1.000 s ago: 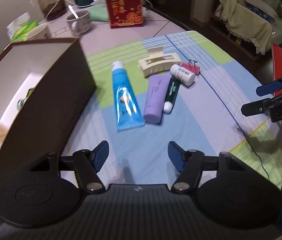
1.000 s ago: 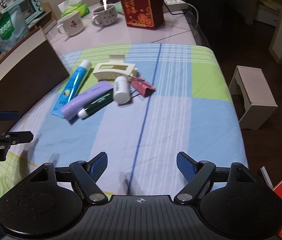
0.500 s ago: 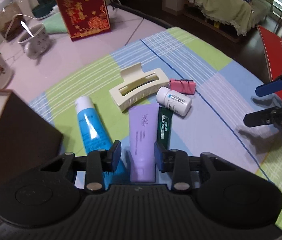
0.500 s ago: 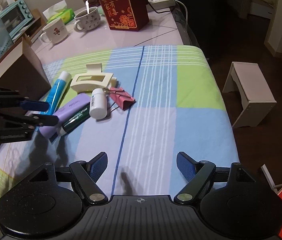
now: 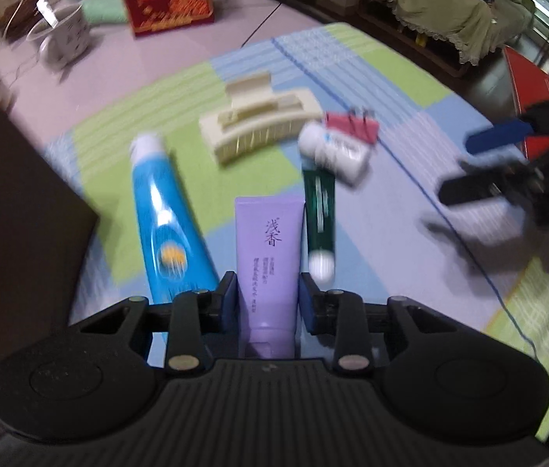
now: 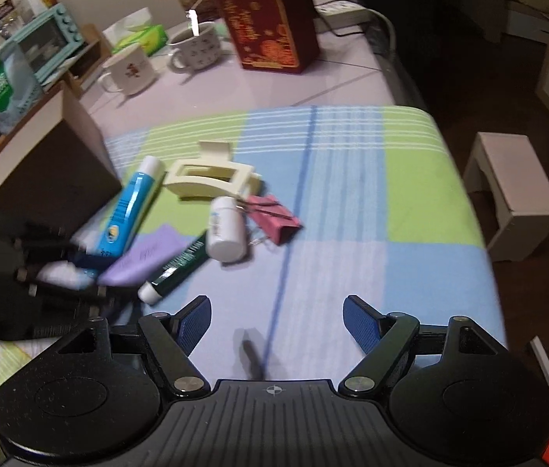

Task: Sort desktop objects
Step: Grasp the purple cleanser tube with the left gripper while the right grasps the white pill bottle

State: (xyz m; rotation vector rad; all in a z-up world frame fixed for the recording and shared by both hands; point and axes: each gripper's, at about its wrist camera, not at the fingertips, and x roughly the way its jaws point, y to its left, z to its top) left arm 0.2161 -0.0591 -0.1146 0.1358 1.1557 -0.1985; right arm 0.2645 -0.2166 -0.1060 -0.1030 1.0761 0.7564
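Since half a second ago, the left gripper [image 5: 266, 297] has gone forward and lower, and the purple tube [image 5: 268, 257] now sits between its two blue pads; one second ago these jaws were wide apart and far from the pile. The pads stand at both sides of the tube's lower part, touching it or nearly so, so I judge the jaws are clenched on the purple tube or just finishing this. The picture is blurred by motion, so the exact contact is not sure.

The tube lies flat on the checked cloth [image 6: 344, 210] that covers the table, between the blue tube [image 5: 165, 218] on its left and the thin green tube [image 5: 319, 210] on its right. They lie almost parallel and close together, which is probably why the gripper comes along the tube's length: the pads can slide into the narrow gaps without pushing the neighbours. A white bottle [image 5: 333, 150] rests across the far end of the green tube, with a pink clip [image 5: 352, 126] beside it and a cream hair claw [image 5: 259, 120] behind.

The right gripper [image 6: 276, 321] hovers over bare cloth near the blue stripe, its jaws released and wide, holding nothing. It seems to wait for its turn.

The dark box [image 6: 41, 179] at the left edge is perhaps the place for sorted things, but I cannot tell this.
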